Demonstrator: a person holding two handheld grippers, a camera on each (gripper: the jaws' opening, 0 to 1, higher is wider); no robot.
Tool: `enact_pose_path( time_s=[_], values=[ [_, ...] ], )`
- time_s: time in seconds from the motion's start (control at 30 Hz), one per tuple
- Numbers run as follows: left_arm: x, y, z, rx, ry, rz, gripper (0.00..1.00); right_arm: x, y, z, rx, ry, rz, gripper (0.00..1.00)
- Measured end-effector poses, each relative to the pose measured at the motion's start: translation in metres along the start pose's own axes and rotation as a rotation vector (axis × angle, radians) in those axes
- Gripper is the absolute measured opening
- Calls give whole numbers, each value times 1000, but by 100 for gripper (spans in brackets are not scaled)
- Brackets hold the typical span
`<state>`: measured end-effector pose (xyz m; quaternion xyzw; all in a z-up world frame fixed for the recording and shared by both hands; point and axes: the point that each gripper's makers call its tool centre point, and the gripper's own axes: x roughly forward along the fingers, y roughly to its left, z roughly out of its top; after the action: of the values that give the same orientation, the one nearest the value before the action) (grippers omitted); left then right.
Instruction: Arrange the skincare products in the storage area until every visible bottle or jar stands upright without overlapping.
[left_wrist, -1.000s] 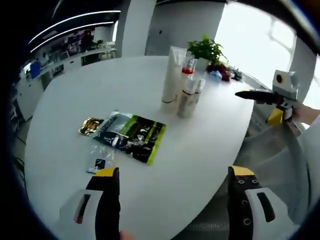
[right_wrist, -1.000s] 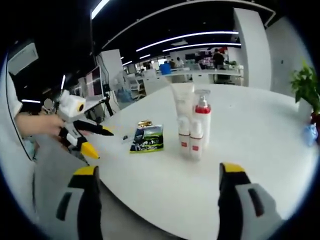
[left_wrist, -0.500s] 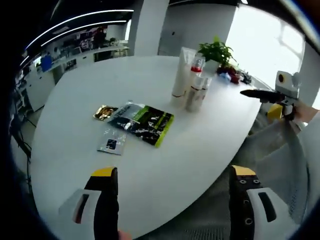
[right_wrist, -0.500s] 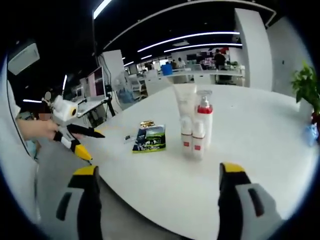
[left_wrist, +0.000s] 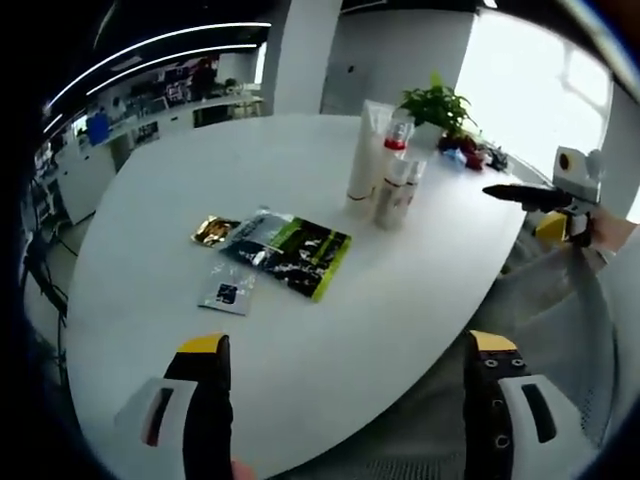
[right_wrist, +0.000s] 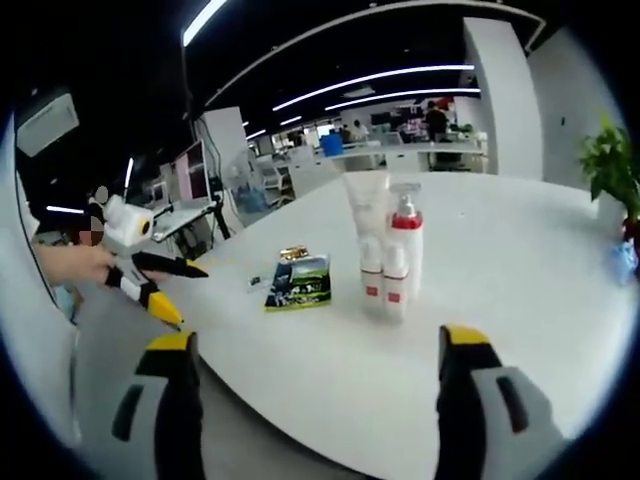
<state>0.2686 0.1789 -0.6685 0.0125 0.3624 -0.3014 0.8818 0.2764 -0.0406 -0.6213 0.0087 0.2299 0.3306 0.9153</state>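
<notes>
both tools, left tool (left_wrist: 340, 400) and right tool (right_wrist: 310, 395), hang spread off the table (left_wrist: 150, 200) edge (4 bottles (right_wrist: 388, 255) upright, packets (left_wrist: 290, 252) flat).

You're at a big round white table (left_wrist: 150, 200) in an open office. Long strip lights (right_wrist: 380, 75) run across the dark ceiling, a white pillar (right_wrist: 500, 95) stands beyond, bright windows (left_wrist: 530, 90) glare behind a potted plant (left_wrist: 435, 105), and desks (right_wrist: 400, 150) line the back.
</notes>
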Motion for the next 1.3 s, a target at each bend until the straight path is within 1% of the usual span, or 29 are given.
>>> enact_pose_path(
  time_s=[0.13,0.33,0.53,0.7,0.77,0.97,1.1,1.2,1.3],
  values=[
    [3,-1,2,-8,0,2,97,0,-1,-1,0,4,0,100],
    [10,-1,10,-30,-4,20,97,1,-2,-2,10,3,-4,100],
    [20,-1,17,-68,0,27,97,1,-2,-1,11,-2,-2,100],
    [29,-2,18,-103,15,35,97,1,-2,-1,1,1,-6,100],
    [35,0,17,-121,32,50,97,1,-2,-1,-3,2,-6,100],
    [48,-1,19,-136,58,46,97,1,-3,-2,-1,2,-10,100],
    [59,6,21,-158,77,69,97,1,-4,-2,3,1,-12,100],
    [67,10,21,-209,88,88,97,1,-4,-1,9,-2,-11,100],
    [74,15,21,-237,97,112,97,1,-4,-2,16,1,-11,100]
  ],
)
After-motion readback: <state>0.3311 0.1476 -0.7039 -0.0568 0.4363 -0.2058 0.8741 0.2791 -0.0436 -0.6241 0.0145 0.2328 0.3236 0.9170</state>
